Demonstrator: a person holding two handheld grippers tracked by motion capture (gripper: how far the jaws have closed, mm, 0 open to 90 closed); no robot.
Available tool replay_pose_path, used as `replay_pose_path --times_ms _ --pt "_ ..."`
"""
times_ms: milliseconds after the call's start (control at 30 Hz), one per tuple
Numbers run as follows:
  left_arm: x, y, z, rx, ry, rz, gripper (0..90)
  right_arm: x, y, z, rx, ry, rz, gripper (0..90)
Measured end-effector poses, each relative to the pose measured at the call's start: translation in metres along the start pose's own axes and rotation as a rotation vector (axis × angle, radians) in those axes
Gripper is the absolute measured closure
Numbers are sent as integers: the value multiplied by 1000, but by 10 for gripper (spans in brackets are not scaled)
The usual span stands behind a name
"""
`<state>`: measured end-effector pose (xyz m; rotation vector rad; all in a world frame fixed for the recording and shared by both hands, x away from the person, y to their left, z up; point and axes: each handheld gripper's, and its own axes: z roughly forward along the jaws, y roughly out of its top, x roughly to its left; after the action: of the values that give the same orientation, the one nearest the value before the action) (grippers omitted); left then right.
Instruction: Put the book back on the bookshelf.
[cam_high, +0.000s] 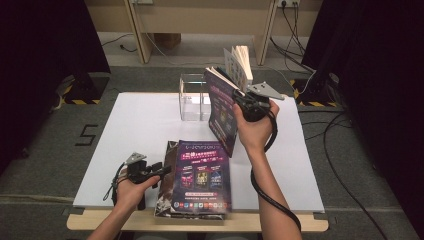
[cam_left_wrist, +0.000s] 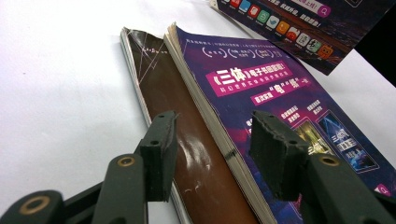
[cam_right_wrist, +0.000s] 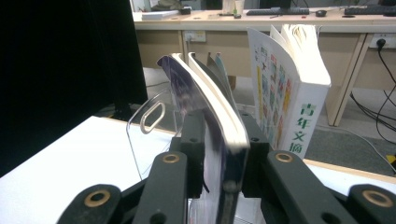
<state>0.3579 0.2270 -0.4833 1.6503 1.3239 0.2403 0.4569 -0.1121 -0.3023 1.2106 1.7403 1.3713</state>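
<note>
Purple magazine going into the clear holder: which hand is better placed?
Right. The right gripper has the purple magazine upright between its jaws, beside the clear holder. The left gripper sits open over the stack near the table's front edge.

Grey carpet floor, wooden desks

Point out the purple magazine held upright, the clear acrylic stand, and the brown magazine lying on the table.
Purple magazine held upright (cam_high: 222, 112), high view, on its front cover.
Clear acrylic stand (cam_high: 192, 97), high view, on its front wall.
Brown magazine (cam_left_wrist: 184, 140), left gripper view, on its glossy cover.
</note>
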Motion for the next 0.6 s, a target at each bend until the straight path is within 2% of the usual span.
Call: replay_pose_path --times_ms 233,300,433,600 --pt "0 0 0 1 1 3 505 -1 5 3 35 4 4 815" --pt "0 0 1 2 1 4 506 0 10 4 87 4 -12 826" --pt "0 0 1 3 1 6 506 2 16 5 128 8 -23 838" --pt "0 0 0 2 1 4 506 5 15 4 110 7 -7 841"
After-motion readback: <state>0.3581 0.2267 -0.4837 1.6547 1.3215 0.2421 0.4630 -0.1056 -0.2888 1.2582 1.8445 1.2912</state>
